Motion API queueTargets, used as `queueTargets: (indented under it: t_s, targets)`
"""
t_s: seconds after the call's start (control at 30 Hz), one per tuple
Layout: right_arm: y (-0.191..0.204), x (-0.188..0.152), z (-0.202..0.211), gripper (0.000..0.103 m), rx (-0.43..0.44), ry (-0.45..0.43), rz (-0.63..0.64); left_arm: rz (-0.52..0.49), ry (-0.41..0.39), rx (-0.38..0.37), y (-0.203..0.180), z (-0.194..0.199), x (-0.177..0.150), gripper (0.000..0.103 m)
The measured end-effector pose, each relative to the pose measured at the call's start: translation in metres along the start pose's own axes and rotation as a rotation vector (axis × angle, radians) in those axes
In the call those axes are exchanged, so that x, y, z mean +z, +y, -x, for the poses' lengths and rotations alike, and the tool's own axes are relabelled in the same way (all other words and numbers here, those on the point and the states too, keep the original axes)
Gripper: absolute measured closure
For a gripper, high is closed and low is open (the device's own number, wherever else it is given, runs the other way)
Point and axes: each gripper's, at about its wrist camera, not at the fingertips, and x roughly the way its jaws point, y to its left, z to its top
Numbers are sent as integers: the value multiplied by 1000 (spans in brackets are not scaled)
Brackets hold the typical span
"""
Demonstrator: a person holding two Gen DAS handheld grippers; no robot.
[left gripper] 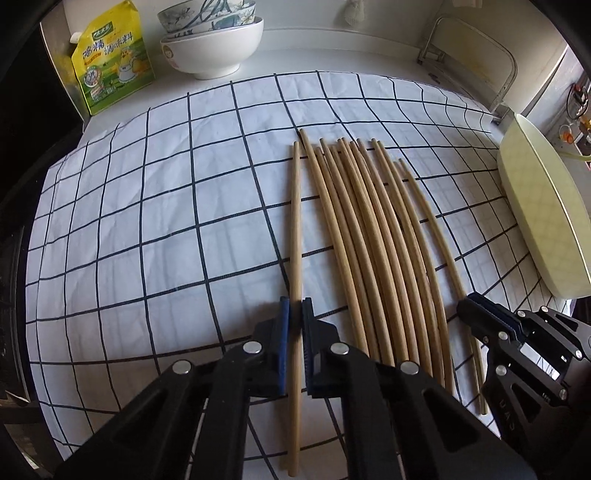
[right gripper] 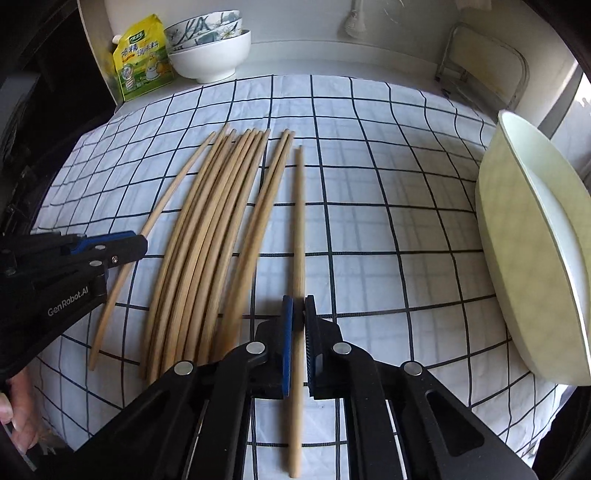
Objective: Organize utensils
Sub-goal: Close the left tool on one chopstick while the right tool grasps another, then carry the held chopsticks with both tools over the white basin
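A white counter [left gripper: 332, 59] under a checked cloth [left gripper: 147, 221] meets a pale wall [right gripper: 295, 22].

I count about twelve slender pale wooden chopsticks [left gripper: 373, 240], though the packed middle ones are hard to separate. Three round stacked bowls [left gripper: 210, 51]: one plain white under two blue-patterned. One yellow-green seasoning pouch [left gripper: 110, 62], one large pale-green dish [left gripper: 535, 206], one white black-checked cloth [left gripper: 147, 221], and two black grippers, left gripper [left gripper: 295, 301] and right gripper [right gripper: 298, 299].

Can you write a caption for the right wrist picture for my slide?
Right gripper shut on one chopstick, beside the chopstick bundle on a checked cloth.
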Motion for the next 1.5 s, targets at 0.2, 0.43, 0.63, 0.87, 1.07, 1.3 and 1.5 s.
queueTargets:
  t_s: [0.2, 0.43, 0.63, 0.87, 1.07, 1.3, 1.5]
  targets:
    - [-13, 3, 18, 97, 40, -11, -50, 22, 13, -17, 8, 20, -8, 96]
    - [-39, 13, 62, 97, 93, -85, -89, -1, -71, -48, -19, 70, 4, 96]
    - [-89, 20, 105, 97, 79, -168, -160, -81, -144, -123, -82, 99, 33, 96]
    - [-176, 15, 132, 97, 1, -228, -285, -203, -192, -249, -177, 108, 74, 96]
    - [-245, 7, 124, 97, -27, -238, -403, -328, -184, -333, -261, 91, 99, 96]
    - [-292, 4, 98, 97, -18, -205, -478, -421, -97, -337, -323, 47, 110, 96]
    - [-308, 1, 77, 97, -7, -161, -506, -429, -39, -300, -337, 16, 113, 96]
